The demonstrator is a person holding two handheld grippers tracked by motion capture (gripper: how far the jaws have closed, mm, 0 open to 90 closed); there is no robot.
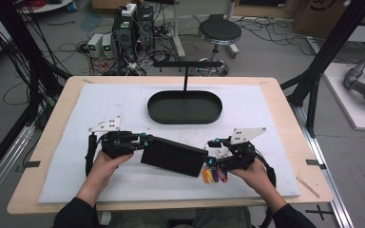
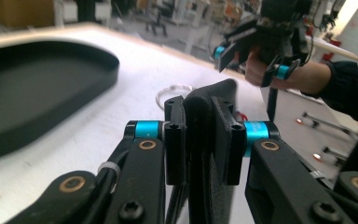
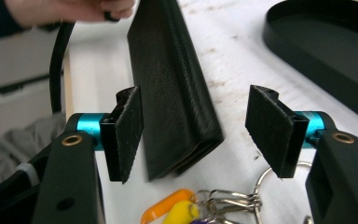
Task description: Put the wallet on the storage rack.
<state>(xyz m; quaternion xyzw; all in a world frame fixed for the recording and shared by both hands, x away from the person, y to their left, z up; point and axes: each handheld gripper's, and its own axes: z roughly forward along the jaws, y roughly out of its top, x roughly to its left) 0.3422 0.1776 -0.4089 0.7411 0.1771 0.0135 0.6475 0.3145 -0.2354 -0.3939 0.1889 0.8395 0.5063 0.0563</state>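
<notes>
A: While the left gripper [image 1: 145,139] clamps the left end of the black wallet [image 1: 173,156], where does the wallet lie?

B: Near-centre of the white mat on the table [image 1: 43,142]. Long axis left to right, right end slightly nearer the person. Left fingers [image 2: 175,140] shut tight on its edge, seen in the left gripper view.

A: Right gripper [image 1: 212,152]?

B: Fingers [image 3: 123,133] spread wide, gripping nothing. Wallet's right end sits between them, close to one pad, clear of the other. Key bunch [image 1: 212,175] with coloured tags lies just near of that end, by the right hand.

A: So the next move turns on what?

B: Likely the right fingers closing on the end already between them; right hand is nearest. Keys could snag.

A: Room?

B: Open mat to the far side up to the black oval tray [image 1: 184,107], well apart. Near edge of the table is close.
</notes>
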